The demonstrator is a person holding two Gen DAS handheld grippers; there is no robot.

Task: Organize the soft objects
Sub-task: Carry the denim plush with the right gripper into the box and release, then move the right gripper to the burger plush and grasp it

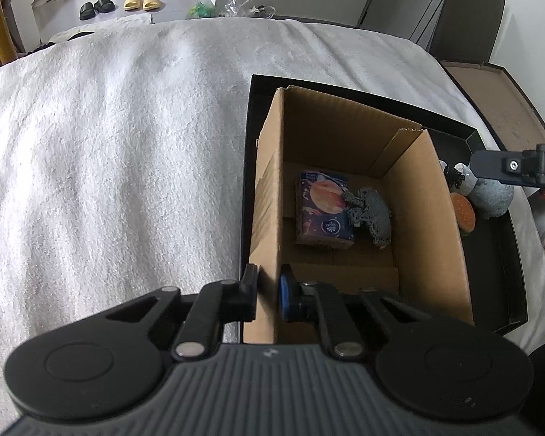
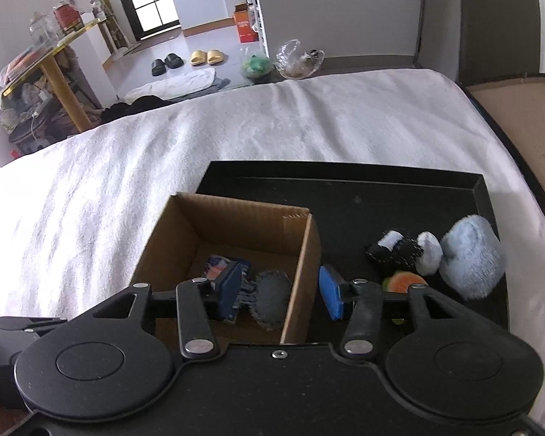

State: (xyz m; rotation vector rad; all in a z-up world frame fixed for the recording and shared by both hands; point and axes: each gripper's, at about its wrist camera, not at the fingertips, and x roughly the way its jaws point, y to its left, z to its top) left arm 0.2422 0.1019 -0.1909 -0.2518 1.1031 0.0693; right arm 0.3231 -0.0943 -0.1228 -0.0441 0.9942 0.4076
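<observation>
An open cardboard box (image 1: 345, 134) stands in a black tray (image 1: 450, 127) on a white bed cover. Inside it lie a blue tissue pack (image 1: 321, 210) and a grey knitted soft piece (image 1: 372, 214). My left gripper (image 1: 268, 287) is shut on the box's near left wall. My right gripper (image 2: 280, 296) is open and straddles the box's (image 2: 236, 225) right wall, one pad inside and one outside, neither pressing. Beside the box in the tray (image 2: 345, 189) lie a pale blue fluffy plush (image 2: 468, 258), a black-and-white plush (image 2: 392, 250) and an orange slice toy (image 2: 405, 279).
The white cover (image 1: 127, 145) spreads wide to the left and beyond the tray. A dark headboard (image 1: 465, 18) and a brown ledge (image 2: 519, 116) lie far right. On the floor past the bed are slippers (image 2: 203, 57), plastic bags (image 2: 298, 59) and a yellow-legged table (image 2: 54, 72).
</observation>
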